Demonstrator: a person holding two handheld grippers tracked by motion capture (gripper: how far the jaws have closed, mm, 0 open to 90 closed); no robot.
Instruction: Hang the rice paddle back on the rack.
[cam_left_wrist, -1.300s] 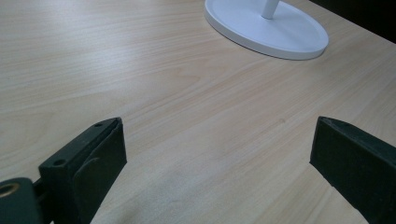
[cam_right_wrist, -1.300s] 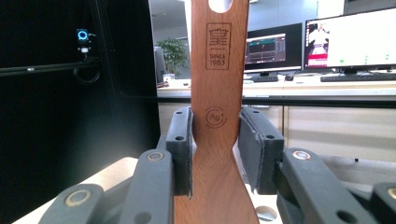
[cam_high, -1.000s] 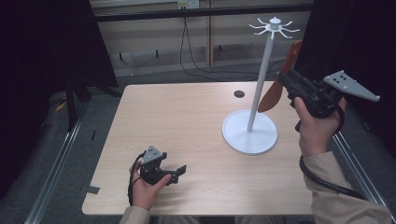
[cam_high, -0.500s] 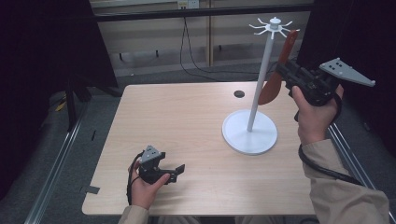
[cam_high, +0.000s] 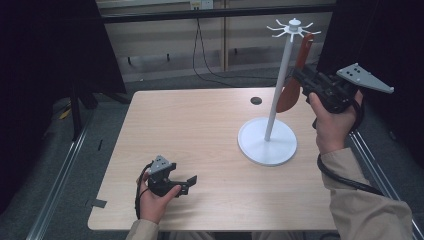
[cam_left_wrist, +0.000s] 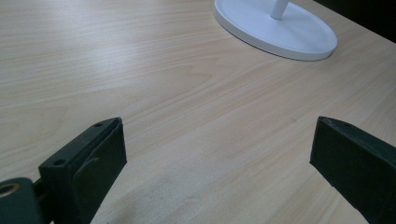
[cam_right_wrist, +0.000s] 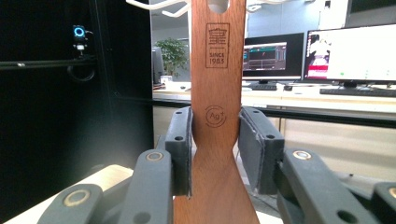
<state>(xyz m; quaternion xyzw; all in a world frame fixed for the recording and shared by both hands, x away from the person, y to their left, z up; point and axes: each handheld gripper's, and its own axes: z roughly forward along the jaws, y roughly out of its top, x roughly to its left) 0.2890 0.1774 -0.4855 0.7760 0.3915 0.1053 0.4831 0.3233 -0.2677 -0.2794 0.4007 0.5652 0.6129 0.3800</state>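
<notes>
One right claw (cam_right_wrist: 215, 135) view detail, stamped logo on clamped wooden spatula (cam_right_wrist: 217, 70)

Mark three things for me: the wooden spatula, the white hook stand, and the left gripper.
wooden spatula (cam_right_wrist: 217, 88): right gripper view, on the handle above the pads.
white hook stand (cam_high: 267, 142): high view, on its round base.
left gripper (cam_high: 189, 183): high view, between its open fingertips.

"SINCE 1983", "Ag+" on wooden spatula (cam_right_wrist: 217, 93)
</notes>
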